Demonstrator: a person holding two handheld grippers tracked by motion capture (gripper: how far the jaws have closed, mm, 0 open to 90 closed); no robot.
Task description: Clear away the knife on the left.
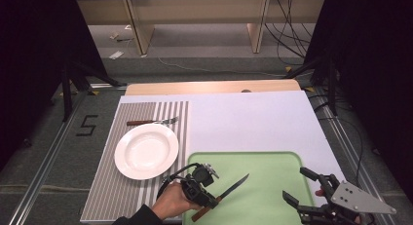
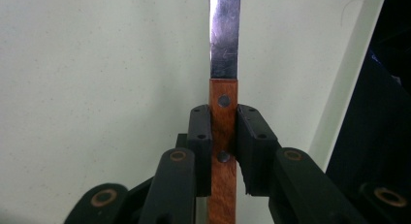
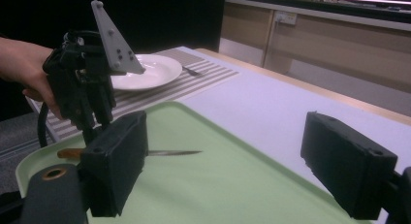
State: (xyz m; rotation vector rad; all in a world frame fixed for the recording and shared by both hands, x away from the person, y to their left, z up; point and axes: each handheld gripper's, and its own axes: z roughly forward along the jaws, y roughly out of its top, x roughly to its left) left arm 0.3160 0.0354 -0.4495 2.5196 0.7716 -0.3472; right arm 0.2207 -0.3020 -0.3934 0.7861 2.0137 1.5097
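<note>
Fingers: we see the left gripper point(image 1: 209, 199) closed tight on the knife point(image 1: 229, 192), both black pads pressed flat against the wooden handle point(image 2: 223, 136) just below the blade point(image 2: 225, 35).
Other fingers: our right gripper point(image 1: 298, 188) stands wide open with nothing between its jaws, hovering over the near right corner of the tray point(image 1: 272, 161).
Knife: it sits over the near left part of the green tray, tip pointing toward the tray's middle; in the right gripper view it looks level and close to the tray, though we cannot tell whether it touches.
Setting: a white plate point(image 1: 146, 151) rests on the striped mat point(image 1: 104, 196) left of the tray, and a fork point(image 1: 152, 121) lies along the mat's far edge beyond the plate.
Step in hand: we judge this to be carrying the knife off the tray toward the place setting.
Doing it well: we should keep the squeeze firm and the blade level, lift enough to pass the tray's left rim, and keep the tip away from the plate.
Risk: the grip is on the handle's front end, so the knife could pivot if the pads loosen.
</note>
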